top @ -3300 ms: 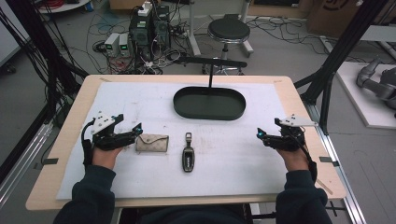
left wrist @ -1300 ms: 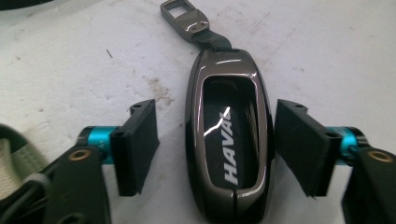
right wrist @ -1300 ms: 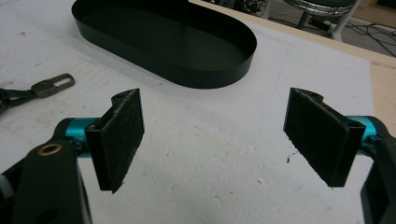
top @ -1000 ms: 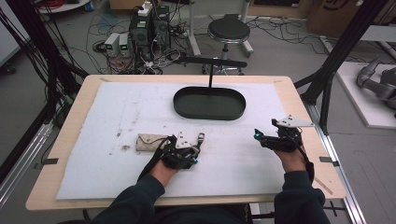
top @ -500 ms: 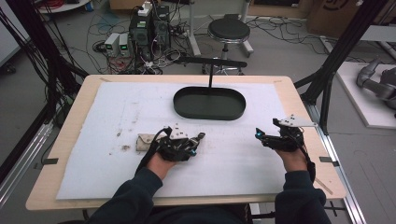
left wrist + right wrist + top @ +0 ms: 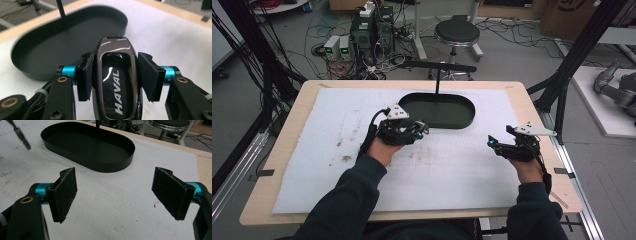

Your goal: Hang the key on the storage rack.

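Glossy black, the HAVAL key fob (image 6: pixel 115 82) sits clamped in the left gripper (image 6: pixel 412 131) beside the oval tray (image 6: pixel 464 119), seemingly its destination; the right gripper (image 6: pixel 502 146) waits wide open, empty.

I see my right gripper (image 6: pixel 113 195) with its two black pads (image 6: pixel 65 193) far apart, and there is nothing between them but the white mat (image 6: pixel 110 217). Past the pads, a black oval tray (image 6: pixel 87 146) sits on the mat, and a thin dark post (image 6: pixel 97 128) stands up from it near its far side. At the top left corner I can see a small blurry dark thing (image 6: pixel 21 137) hanging in the air, and at the top right there is a round black stool (image 6: pixel 168 123) behind the wooden table edge (image 6: pixel 203 157).
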### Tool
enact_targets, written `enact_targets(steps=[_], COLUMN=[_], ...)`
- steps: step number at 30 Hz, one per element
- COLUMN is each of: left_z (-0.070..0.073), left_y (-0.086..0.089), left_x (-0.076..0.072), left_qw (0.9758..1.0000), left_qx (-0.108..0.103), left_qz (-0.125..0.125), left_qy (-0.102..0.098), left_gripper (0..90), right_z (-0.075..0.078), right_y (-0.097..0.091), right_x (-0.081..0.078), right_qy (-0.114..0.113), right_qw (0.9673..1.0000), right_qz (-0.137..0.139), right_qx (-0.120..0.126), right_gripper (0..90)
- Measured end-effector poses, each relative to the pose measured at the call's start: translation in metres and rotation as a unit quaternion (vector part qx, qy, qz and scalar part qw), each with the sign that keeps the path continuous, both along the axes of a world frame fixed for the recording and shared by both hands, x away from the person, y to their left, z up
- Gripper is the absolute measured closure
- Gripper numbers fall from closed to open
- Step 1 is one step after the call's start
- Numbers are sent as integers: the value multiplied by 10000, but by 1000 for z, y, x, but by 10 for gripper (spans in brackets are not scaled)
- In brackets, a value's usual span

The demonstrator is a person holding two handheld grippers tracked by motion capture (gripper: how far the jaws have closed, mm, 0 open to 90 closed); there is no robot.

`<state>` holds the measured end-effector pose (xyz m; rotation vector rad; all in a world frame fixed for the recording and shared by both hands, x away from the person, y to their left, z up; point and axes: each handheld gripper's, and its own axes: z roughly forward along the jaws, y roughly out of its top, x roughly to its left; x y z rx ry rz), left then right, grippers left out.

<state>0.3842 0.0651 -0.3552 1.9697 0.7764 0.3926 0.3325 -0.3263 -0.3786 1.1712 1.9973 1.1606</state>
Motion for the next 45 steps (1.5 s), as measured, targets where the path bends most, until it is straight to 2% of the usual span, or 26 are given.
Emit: enact_targets(steps=[4,8,11,13,16,21,25,29,34,37,41,45], left_z=[12,15,16,18,20,19,20,26,34,40,56,66], left_y=[-3,-6,-8,-11,-13,-16,-18,-18,-13,-9,-9,-10], left_x=[25,46,54,65,74,82,83,83,84,87,92,97], left_qw=[9999,9998,9997,9997,9996,9995,9994,9992,9985,9982,9971,9966], left_qx=[39,88,114,64,4,-24,-91,-128,-278,-273,-341,-285], left_qz=[-14,29,8,26,68,112,99,108,203,255,321,391], left_qy=[-134,-184,-216,-238,-263,-282,-303,-361,-425,-470,-597,-672], left_gripper=[485,485,485,485,485,485,485,485,485,485,485,485], right_z=[0,0,0,0,-1,0,0,0,0,0,0,1], right_y=[-1,-3,-4,-5,-7,-9,-10,-10,-9,-8,-9,-9], right_x=[1,1,1,1,2,1,0,-1,-1,-1,0,-1], right_qy=[-8,-7,-5,8,9,6,-19,-13,-10,-12,-21,-10], right_qw=[10000,10000,10000,10000,9999,9999,9999,9999,9999,9999,9999,9999], right_qz=[14,4,-7,-18,-25,-48,-47,-56,-50,-47,-39,-55], right_qx=[23,76,78,95,98,133,130,135,125,132,124,154], right_gripper=[208,208,207,208,208,207,208,207,207,207,207,207])
